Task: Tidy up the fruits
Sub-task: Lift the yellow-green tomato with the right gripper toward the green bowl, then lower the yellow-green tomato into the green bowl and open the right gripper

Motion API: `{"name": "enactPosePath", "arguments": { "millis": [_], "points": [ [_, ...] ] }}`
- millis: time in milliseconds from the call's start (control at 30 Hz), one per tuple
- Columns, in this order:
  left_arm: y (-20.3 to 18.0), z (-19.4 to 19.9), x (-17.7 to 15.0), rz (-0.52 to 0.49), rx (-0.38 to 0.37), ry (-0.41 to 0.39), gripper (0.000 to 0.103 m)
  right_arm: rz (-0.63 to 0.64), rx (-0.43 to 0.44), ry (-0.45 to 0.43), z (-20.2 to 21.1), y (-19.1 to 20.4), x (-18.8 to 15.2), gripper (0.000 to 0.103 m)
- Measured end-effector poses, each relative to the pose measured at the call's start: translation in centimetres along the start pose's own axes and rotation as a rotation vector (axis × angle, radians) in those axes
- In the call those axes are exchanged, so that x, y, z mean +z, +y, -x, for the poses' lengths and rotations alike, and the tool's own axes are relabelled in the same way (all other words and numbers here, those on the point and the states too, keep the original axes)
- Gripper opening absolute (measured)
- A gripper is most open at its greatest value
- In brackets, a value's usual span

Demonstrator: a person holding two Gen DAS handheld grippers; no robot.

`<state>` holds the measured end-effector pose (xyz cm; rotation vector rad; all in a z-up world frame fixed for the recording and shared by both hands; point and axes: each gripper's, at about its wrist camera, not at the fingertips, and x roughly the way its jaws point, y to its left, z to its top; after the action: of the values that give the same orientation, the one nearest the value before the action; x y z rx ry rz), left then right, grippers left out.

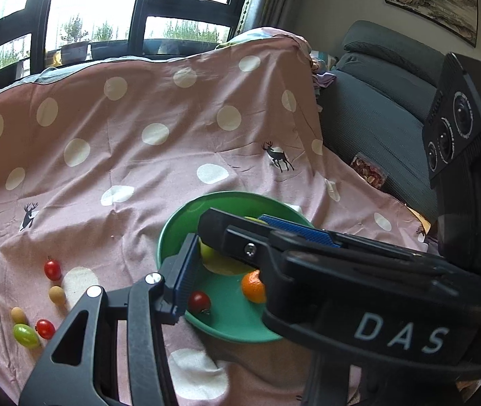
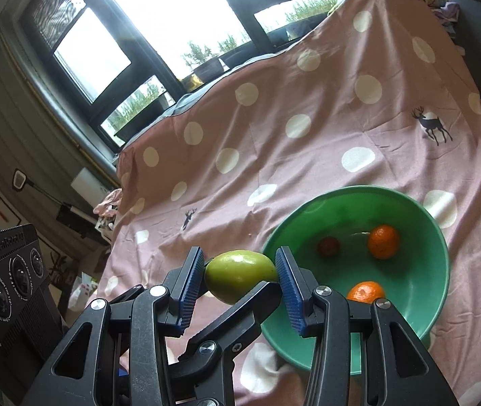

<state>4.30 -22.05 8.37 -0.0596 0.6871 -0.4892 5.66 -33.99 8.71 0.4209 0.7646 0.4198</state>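
Right tool [image 2: 240, 270] pinching a green fruit [image 2: 240, 275] between blue pads, just at the nine o'clock rim of the green bowl [image 2: 436, 270]. Two oranges [image 2: 383, 241] and a red tomato [image 2: 329, 246] inside the bowl. Left tool [image 1: 230, 260] also clamped on that green fruit [image 1: 218, 264]. Loose tomatoes [image 1: 52, 269] on the dotted pink cloth [image 1: 139, 169] at eight o'clock of the bowl.
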Motion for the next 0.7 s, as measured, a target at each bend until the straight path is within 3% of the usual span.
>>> {"name": "enactPosePath", "arguments": {
  "millis": [700],
  "points": [
    [-4.0, -5.4, 1.0, -0.033, -0.094, 0.066, 0.046, -0.134, -0.082, -0.04, 1.9, -6.7, 1.3, 0.048]
  ]
}}
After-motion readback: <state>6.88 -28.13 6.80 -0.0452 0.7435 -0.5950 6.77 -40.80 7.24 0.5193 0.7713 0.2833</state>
